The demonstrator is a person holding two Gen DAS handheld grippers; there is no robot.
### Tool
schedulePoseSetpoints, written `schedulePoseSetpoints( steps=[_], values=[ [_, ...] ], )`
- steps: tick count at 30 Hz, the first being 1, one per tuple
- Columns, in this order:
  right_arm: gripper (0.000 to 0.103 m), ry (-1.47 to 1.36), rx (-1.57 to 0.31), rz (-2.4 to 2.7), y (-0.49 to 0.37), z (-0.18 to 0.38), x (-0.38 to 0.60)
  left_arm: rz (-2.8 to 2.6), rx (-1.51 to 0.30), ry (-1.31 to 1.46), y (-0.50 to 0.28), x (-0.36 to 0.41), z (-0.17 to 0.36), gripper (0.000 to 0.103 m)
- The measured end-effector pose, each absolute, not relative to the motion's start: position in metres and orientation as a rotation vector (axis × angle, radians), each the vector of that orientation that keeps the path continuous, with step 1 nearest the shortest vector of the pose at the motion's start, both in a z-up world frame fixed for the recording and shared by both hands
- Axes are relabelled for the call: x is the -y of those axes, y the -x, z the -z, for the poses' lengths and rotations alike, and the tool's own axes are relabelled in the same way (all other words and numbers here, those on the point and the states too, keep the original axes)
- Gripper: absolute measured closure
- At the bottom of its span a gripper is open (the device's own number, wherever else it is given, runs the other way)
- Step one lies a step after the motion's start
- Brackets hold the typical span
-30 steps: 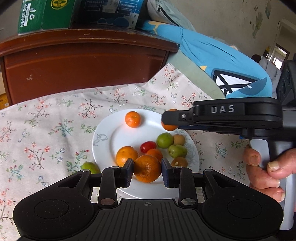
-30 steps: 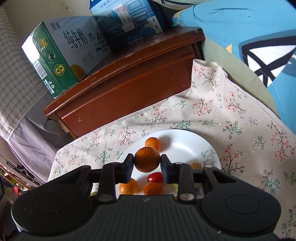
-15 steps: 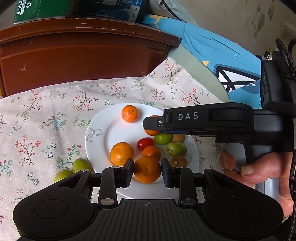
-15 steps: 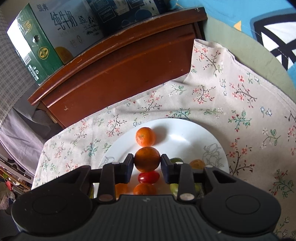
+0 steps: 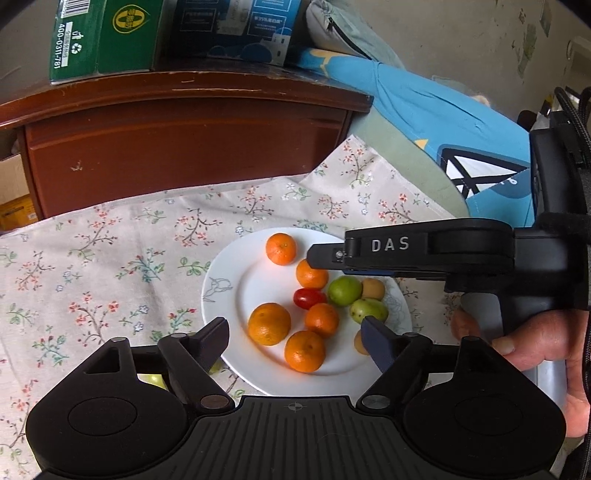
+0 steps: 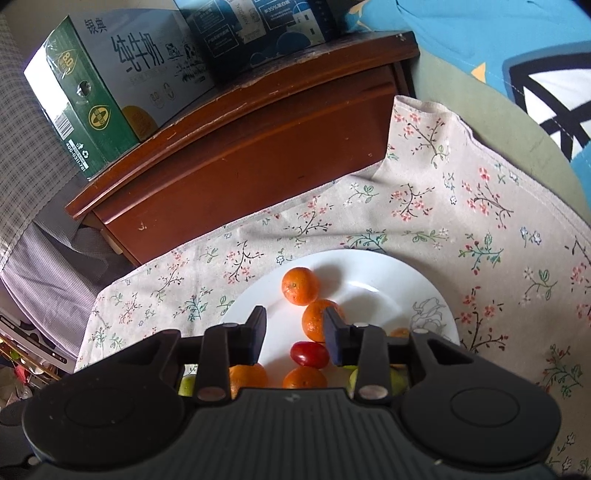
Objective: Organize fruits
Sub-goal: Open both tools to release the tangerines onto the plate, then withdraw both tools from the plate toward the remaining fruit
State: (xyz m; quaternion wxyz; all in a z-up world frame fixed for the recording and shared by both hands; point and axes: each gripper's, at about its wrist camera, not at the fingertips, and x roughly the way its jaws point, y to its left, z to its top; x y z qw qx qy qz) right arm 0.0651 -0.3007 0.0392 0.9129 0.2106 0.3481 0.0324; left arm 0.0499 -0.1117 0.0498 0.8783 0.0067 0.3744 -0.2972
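A white plate [image 5: 229,291] on a floral cloth holds several oranges, a red tomato [image 5: 309,298], two green fruits and small brown fruits. My left gripper [image 5: 293,334] is open, its fingers either side of an orange [image 5: 304,350] lying at the plate's near edge. My right gripper [image 6: 294,328] is open over the plate [image 6: 388,273], with an orange [image 6: 317,319] lying by its right finger. The right gripper also shows in the left wrist view [image 5: 328,256], above that orange [image 5: 311,275].
A brown wooden cabinet [image 5: 177,140] stands behind the cloth, with a green carton [image 6: 92,85] and a blue box [image 6: 258,29] on top. Blue and green bedding [image 5: 443,122] lies to the right. A green fruit [image 5: 151,378] lies on the cloth left of the plate.
Both grippers have opened and let go of their oranges, which now lie on the plate. The right gripper has moved lower over the plate.
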Motion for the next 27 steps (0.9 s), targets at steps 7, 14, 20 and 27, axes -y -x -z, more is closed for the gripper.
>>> schedulePoseSetpoints(
  steps=[7,14,20,27],
  values=[
    [0.067,-0.434,-0.713,-0.066,-0.058,-0.042,0.301,0.566,-0.780,-0.076,-0.043,0.101,-0.058,0.016],
    [0.067,-0.421,-0.710,-0.078,-0.044,-0.048,0.293,0.501,-0.770,-0.082,-0.037,0.072,-0.079,0.016],
    [0.064,-0.397,-0.698,-0.094,-0.033,-0.053,0.282,0.402,-0.747,-0.043,-0.037,0.034,-0.097,0.015],
    [0.064,-0.405,-0.698,-0.134,-0.015,-0.053,0.266,0.297,-0.745,0.034,-0.040,-0.006,-0.105,0.015]
  ],
)
